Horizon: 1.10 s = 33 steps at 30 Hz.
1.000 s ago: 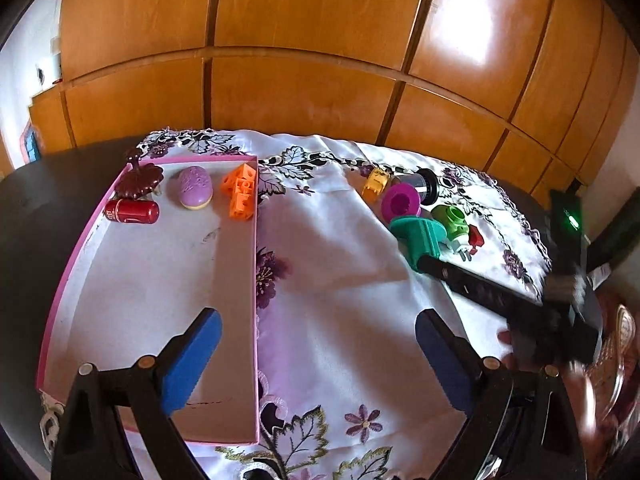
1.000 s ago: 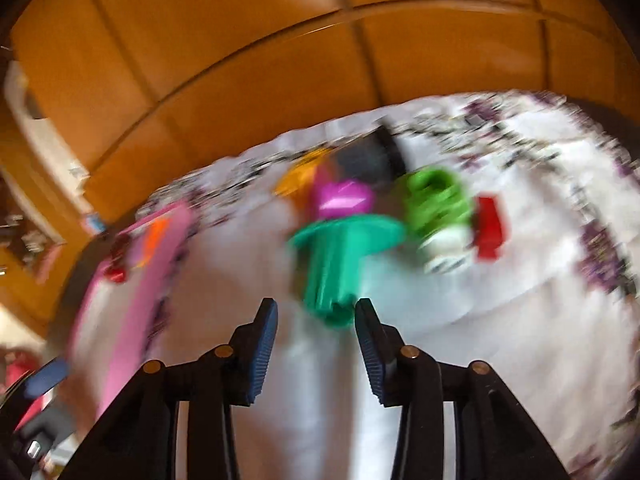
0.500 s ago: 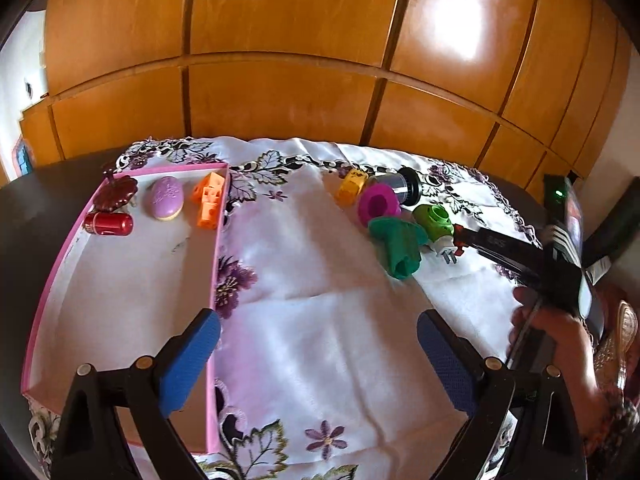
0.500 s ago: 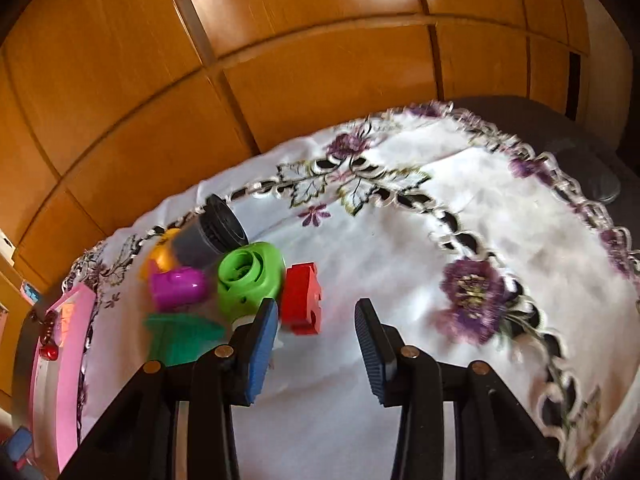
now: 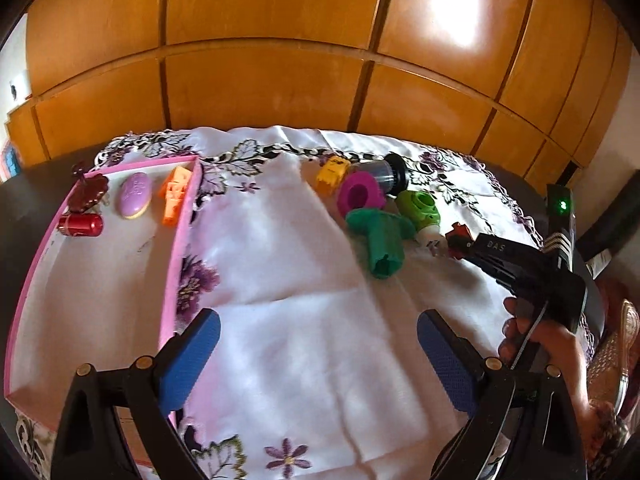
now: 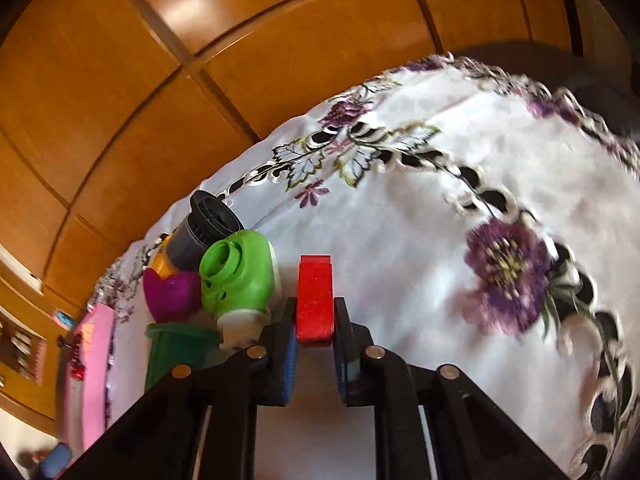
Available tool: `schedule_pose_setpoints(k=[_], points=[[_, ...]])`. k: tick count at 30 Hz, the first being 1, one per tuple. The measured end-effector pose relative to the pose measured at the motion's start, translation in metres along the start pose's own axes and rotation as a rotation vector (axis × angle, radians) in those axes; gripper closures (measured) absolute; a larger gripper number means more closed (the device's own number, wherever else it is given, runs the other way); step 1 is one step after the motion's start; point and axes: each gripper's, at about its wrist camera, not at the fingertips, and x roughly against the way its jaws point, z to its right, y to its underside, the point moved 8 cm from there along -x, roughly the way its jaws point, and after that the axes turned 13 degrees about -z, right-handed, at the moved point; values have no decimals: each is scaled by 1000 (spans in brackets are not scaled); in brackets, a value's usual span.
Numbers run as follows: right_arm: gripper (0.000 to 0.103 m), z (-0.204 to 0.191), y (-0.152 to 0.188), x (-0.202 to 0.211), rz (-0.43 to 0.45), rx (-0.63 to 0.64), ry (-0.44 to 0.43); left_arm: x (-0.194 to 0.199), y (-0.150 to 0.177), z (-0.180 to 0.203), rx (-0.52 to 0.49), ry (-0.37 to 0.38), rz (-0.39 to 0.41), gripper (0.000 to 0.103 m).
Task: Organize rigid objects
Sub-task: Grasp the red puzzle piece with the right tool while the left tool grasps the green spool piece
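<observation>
My right gripper (image 6: 314, 320) is shut on a red block (image 6: 315, 296) that rests on the white embroidered cloth (image 6: 420, 208); the block also shows in the left wrist view (image 5: 458, 236) at the gripper's tip (image 5: 466, 246). Left of it lie a green cap piece (image 6: 240, 276), a magenta cup (image 6: 172, 294), a dark cylinder (image 6: 204, 232), a yellow piece (image 5: 331, 174) and a teal T-shaped piece (image 5: 380, 240). My left gripper (image 5: 316, 360) is open and empty above the cloth, beside the pink tray (image 5: 182, 240).
The tray holds an orange block (image 5: 174, 196), a lilac oval (image 5: 134, 194), a red cylinder (image 5: 82, 224) and a dark red leaf-shaped piece (image 5: 90, 192) at its far end. Wooden cabinet doors (image 5: 280, 60) stand behind the table.
My right gripper moved forward from the teal piece to the red block and closed on it. My left gripper shifted right, still open.
</observation>
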Motion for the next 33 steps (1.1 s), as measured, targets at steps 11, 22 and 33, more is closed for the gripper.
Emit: schedule_pose_setpoints(k=[11,22,33], points=[[61,-2,3,20,78,131,230,-14,-5,11,-6,-22,-20,4],[70,-6,10,5,61,167,270,-37,-39,34,-36,-54,-10,4],[70,8,7,13,105,87,256,-88,-61,60,-155,-75,-15,12]])
